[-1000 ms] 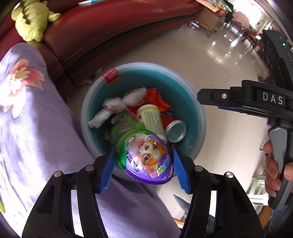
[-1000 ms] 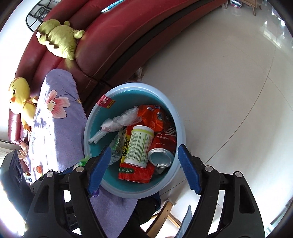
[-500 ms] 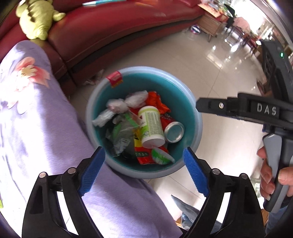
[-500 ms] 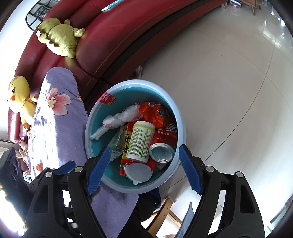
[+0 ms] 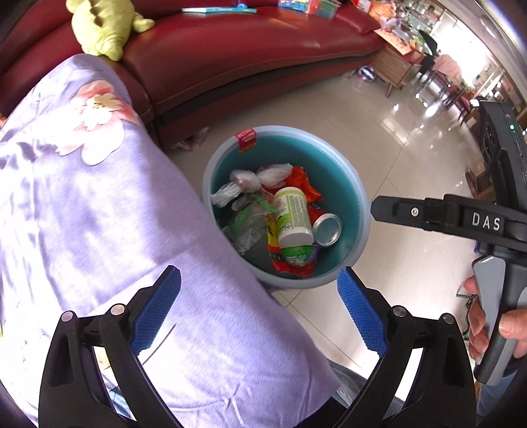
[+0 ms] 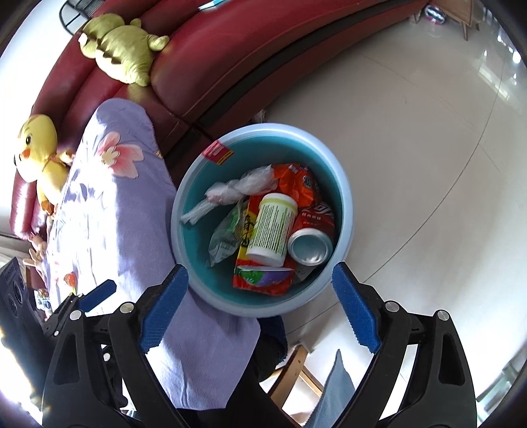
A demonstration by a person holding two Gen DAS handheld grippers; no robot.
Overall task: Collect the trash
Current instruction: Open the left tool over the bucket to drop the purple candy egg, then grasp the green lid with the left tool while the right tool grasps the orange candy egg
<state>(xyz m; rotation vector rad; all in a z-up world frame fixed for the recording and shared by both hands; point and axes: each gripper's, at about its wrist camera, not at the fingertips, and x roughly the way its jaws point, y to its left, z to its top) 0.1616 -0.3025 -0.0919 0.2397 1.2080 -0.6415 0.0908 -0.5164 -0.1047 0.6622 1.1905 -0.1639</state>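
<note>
A light blue bin (image 5: 359,210) stands on the floor beside the table. It holds a white and green tub (image 5: 293,215), a red can (image 5: 326,228), wrappers and a purple and green egg-shaped toy package (image 5: 298,255) at the near side. The bin (image 6: 344,184) and the package (image 6: 263,275) also show in the right wrist view. My left gripper (image 5: 258,299) is open and empty above the table edge, short of the bin. My right gripper (image 6: 260,296) is open and empty above the bin's near rim.
A purple flowered cloth (image 5: 98,214) covers the table at the left. A red sofa (image 5: 230,49) with a green plush toy (image 5: 105,26) runs behind the bin. A yellow duck plush (image 6: 39,154) sits at the far left. The tiled floor (image 6: 411,148) spreads to the right.
My left gripper opened and let go of the purple egg-shaped package, which dropped into the bin. The left gripper then drew back over the cloth. The right gripper stayed open.
</note>
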